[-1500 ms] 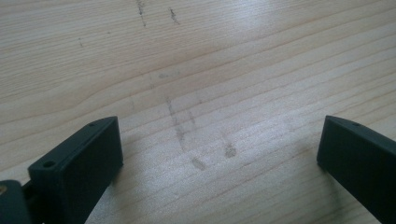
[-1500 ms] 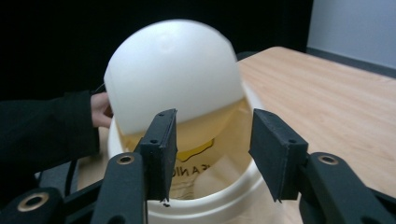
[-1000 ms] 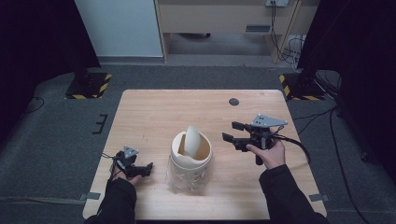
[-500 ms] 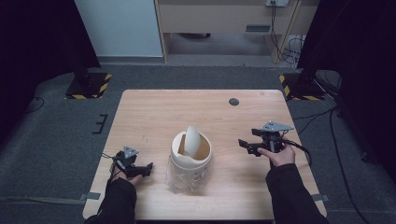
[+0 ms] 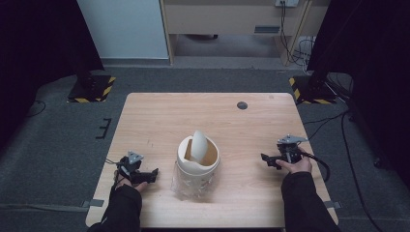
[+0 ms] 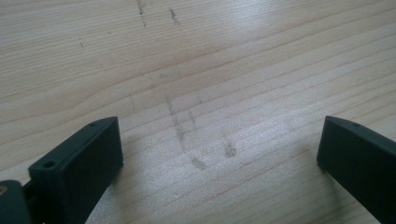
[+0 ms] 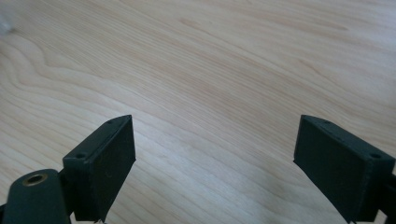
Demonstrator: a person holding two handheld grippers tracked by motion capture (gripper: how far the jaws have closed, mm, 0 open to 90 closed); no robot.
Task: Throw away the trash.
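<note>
Two claws spread wide and empty on the pale wooden worktop (image 5: 159, 121), left claw (image 5: 153, 173) and right claw (image 5: 265, 158) flanking the cream swing-lid bin (image 5: 197, 157), right jaws just opened.

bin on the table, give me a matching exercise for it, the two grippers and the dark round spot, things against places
Things:
1. bin
2. left gripper
3. right gripper
4. round spot

Places:
A. far side of the table, right of middle
B. near edge, at the left
C. middle of the table
D. right side, jaws pointing toward the bin

Pairs: 1-C, 2-B, 3-D, 4-A
</note>
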